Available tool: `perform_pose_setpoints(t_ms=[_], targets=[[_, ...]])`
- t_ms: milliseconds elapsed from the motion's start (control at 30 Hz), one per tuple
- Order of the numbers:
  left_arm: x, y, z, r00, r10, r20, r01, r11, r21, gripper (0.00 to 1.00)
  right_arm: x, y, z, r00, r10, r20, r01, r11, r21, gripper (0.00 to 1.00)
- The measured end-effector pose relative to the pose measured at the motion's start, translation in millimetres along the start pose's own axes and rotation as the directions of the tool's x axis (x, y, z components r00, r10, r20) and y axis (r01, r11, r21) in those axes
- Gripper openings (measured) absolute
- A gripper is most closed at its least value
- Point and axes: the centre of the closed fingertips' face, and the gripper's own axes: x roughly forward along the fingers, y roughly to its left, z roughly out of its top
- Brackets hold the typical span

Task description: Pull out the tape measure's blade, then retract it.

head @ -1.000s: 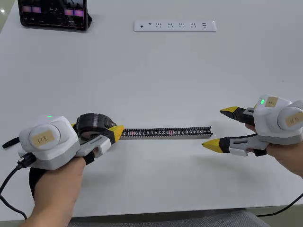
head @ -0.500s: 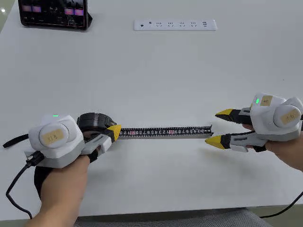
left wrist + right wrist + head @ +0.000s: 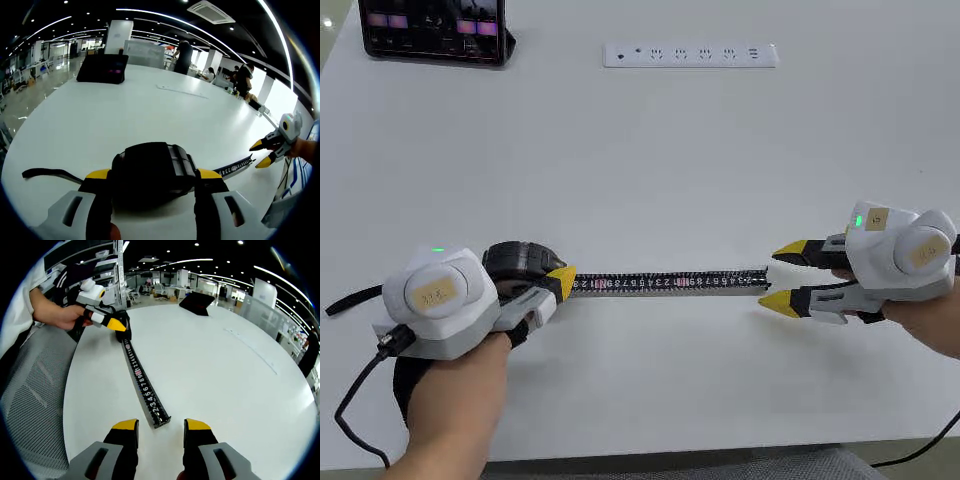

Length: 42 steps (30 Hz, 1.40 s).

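left gripper (image 3: pixel 152 176) clamped on the tape measure case (image 3: pixel 518 260), pinning it to the worktop (image 3: pixel 650 150) as an anchor. blade (image 3: pixel 670 282) lies run out from there toward the right gripper (image 3: pixel 782 277), whose jaws are parted (holding nothing). the blade tip (image 3: pixel 160 421) sits just ahead, between them, likely lined up for a pinch.

Your left tongs (image 3: pixel 556 277) and right tongs (image 3: pixel 783 276) are both chunky white shells with black arms and yellow tips; each has a tan sticker (image 3: pixel 433 294) with scribbled digits plus a tiny green light (image 3: pixel 439 250); a black cable (image 3: pixel 358 395) hangs off the left one; you're wearing a white sleeve (image 3: pixel 17 310)
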Motion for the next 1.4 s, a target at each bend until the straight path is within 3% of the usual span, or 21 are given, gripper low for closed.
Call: perform_pose_setpoints(t_ms=[533, 1400], targets=[[0.8, 0.2, -0.3, 1.0, 0.002, -0.004, -0.002, 1.0, 0.0, 0.62, 11.9, 1.8, -4.6, 0.9932, 0.098, -0.063, -0.104, 0.989, -0.108, 0.19], [1.5, -0.4, 0.3, 0.9999, 0.009, -0.011, -0.009, 1.0, -0.007, 0.63, 14.5, 1.7, -3.4, 0.9891, 0.132, -0.066, -0.14, 0.98, -0.144, 0.12]])
